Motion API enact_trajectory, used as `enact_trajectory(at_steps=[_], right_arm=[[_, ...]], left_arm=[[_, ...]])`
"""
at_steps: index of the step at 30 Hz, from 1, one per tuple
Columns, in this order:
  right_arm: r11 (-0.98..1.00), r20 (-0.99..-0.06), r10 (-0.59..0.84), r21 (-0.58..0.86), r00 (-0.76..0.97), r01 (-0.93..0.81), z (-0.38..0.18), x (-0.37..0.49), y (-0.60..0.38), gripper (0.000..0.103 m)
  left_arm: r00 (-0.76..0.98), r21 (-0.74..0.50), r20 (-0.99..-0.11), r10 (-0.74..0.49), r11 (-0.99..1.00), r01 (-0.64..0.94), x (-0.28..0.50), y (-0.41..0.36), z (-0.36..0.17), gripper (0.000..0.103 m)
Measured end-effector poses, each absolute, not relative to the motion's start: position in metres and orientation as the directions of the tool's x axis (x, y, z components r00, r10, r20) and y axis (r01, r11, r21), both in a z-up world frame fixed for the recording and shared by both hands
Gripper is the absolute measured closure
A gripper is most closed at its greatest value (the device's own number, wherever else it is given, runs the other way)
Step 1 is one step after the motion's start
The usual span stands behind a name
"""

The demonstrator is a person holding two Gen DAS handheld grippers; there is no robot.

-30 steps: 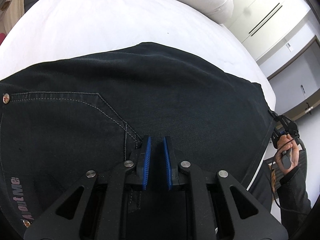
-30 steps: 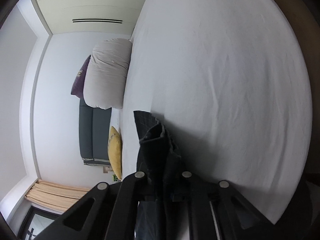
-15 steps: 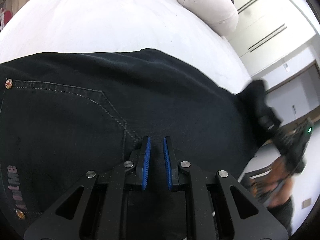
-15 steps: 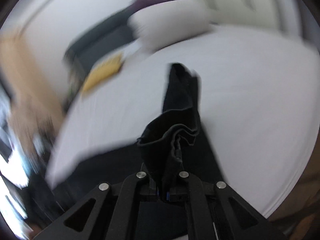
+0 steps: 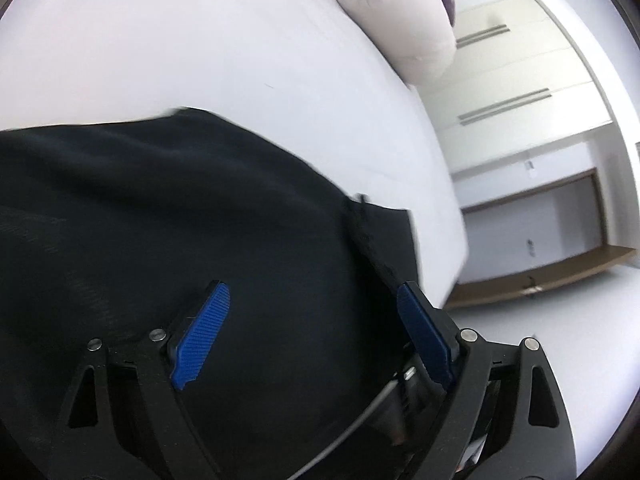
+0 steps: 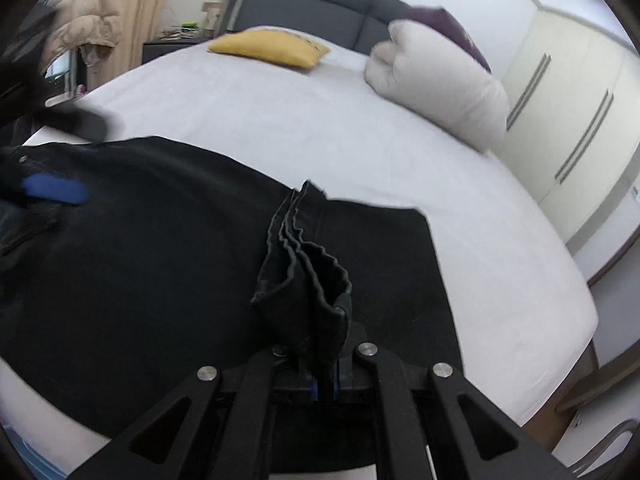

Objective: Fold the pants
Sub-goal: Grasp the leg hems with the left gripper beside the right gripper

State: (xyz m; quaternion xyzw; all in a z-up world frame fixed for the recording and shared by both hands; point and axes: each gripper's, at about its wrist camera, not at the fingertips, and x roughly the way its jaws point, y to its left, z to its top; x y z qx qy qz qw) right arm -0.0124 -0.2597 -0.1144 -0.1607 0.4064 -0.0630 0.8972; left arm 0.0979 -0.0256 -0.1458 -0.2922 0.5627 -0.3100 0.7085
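Note:
Black pants [image 6: 140, 248] lie spread on a white bed [image 6: 320, 128]. My right gripper [image 6: 325, 384] is shut on the bunched leg hems [image 6: 308, 276], which stand up in folds above the jaws, held over the middle of the pants. My left gripper [image 5: 308, 336] is open wide just above the black fabric [image 5: 160, 208], its blue pads [image 5: 202, 332] apart and empty. It also shows blurred at the left edge of the right wrist view [image 6: 54, 190].
A white rolled duvet [image 6: 436, 84], a purple pillow [image 6: 444, 20] and a yellow cushion [image 6: 268, 46] lie near the grey headboard [image 6: 304, 8]. White wardrobes [image 6: 572, 100] stand to the right. The bed edge [image 6: 576, 344] is close at the right.
My left gripper has opened and let go of the waist area. My right gripper has swung the leg hems up and over the pants towards the waist.

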Motion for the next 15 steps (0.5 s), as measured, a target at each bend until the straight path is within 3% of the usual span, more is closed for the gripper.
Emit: enact_trajectory(at_steps=[5,9,10,11,12,15], right_arm=[[0.925,-0.681,-0.224,-0.374,0.697,-0.068,-0.104,-0.024,-0.226,0.097],[0.915,-0.664,-0.19,-0.387,0.723,-0.116,-0.095,-0.03,-0.202,0.097],[0.908,-0.659,-0.181,-0.398,0.73,-0.134,-0.094,-0.031,-0.194,0.097],[0.903,-0.658,-0.173,-0.404,0.733,-0.149,-0.094,-0.032,-0.189,0.097],[0.899,-0.657,-0.167,-0.407,0.735,-0.159,-0.094,-0.032,-0.184,0.097],[0.887,-0.651,-0.152,-0.422,0.743,-0.188,-0.092,-0.033,-0.174,0.097]], left_arm=[[0.017,-0.758,-0.642,-0.767,0.638,0.134,0.119,-0.064,-0.157,0.017],[-0.006,-0.771,-0.629,-0.777,0.622,0.138,0.124,-0.072,-0.158,0.022],[-0.008,-0.772,-0.627,-0.779,0.62,0.144,0.126,-0.072,-0.157,0.04],[-0.02,-0.769,-0.631,-0.776,0.621,0.151,0.127,-0.072,-0.157,0.067],[-0.031,-0.762,-0.64,-0.768,0.629,0.152,0.127,-0.069,-0.158,0.077],[-0.017,-0.745,-0.656,-0.754,0.645,0.171,0.128,-0.055,-0.156,0.089]])
